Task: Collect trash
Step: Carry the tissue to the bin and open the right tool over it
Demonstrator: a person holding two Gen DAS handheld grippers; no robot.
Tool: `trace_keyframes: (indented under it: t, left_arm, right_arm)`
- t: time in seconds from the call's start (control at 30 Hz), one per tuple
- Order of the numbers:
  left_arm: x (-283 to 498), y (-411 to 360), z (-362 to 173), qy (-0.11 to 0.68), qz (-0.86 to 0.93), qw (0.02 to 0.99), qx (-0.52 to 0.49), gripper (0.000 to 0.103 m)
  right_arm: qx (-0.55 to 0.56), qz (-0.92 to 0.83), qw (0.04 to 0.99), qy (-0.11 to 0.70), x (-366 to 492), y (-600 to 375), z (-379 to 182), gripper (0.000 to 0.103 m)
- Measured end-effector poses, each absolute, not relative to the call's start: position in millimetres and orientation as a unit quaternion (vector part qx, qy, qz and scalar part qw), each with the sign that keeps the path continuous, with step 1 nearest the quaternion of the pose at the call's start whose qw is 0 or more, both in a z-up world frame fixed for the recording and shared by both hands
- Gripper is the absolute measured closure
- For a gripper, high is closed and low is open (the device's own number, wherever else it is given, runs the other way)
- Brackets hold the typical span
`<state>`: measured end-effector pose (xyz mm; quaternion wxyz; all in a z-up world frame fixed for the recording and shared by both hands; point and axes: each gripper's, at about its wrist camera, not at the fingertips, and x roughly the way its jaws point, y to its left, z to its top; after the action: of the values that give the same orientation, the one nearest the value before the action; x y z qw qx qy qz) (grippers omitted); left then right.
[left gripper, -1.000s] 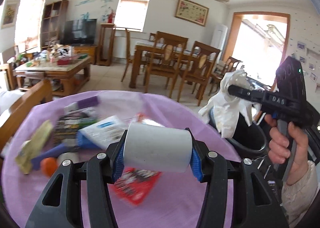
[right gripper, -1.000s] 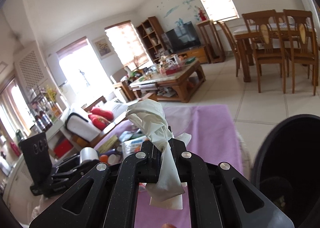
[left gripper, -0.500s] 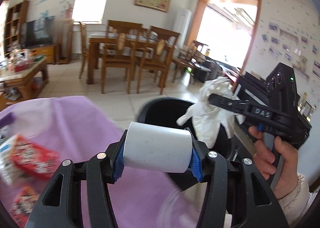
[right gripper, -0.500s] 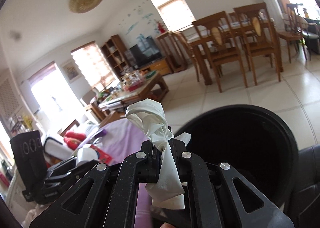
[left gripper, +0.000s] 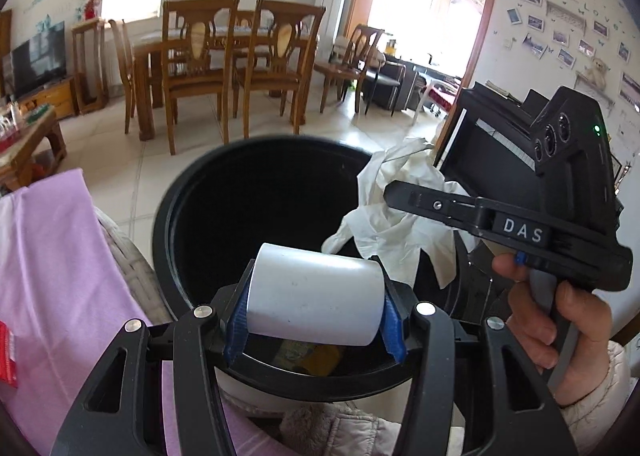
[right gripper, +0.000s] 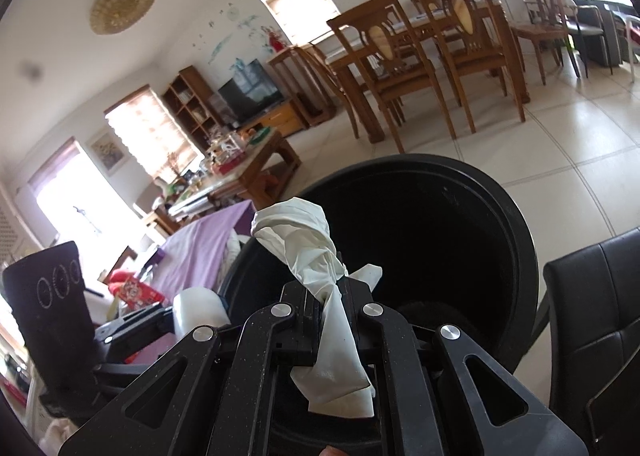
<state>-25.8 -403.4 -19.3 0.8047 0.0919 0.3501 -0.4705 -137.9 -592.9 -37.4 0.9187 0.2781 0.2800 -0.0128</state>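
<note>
The white roll (left gripper: 314,298) is clamped sideways between the blue pads (left gripper: 236,326) of the left gripper (left gripper: 314,320), above the near rim of the black trash bin (left gripper: 192,191); some yellow trash (left gripper: 316,360) lies at the bottom of the bin; the crumpled white tissue (right gripper: 320,288) is pinched between the closed jaws of the right gripper (right gripper: 330,298), over the opening of the bin; a hand (left gripper: 560,328) holds the right gripper by its handle; the purple cloth (left gripper: 52,256) lies left of the bin, with a red packet (left gripper: 8,356) on it.
</note>
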Motion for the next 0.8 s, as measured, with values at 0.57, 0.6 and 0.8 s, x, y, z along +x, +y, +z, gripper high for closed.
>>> trace_keyframes:
  t: [0.57, 0.6, 0.8]
  left_arm:
    - [-48, -385, -8, 0.329, -0.441, 0.826, 0.122, 0.019]
    - [-49, -381, -7, 0.327, -0.439, 0.828, 0.121, 0.015]
    - [-50, -335, 0, 0.322, -0.419, 0.842, 0.111, 0.011]
  right_arm:
    - [0.262, -0.02, 0.922, 0.285, -127, -574, -22, 0.052]
    - [0.256, -0.021, 0.923, 0.286, -127, -570, -20, 0.042]
    - [0.196, -0.063, 0.929, 0.307, -116, -550, -16, 0.016]
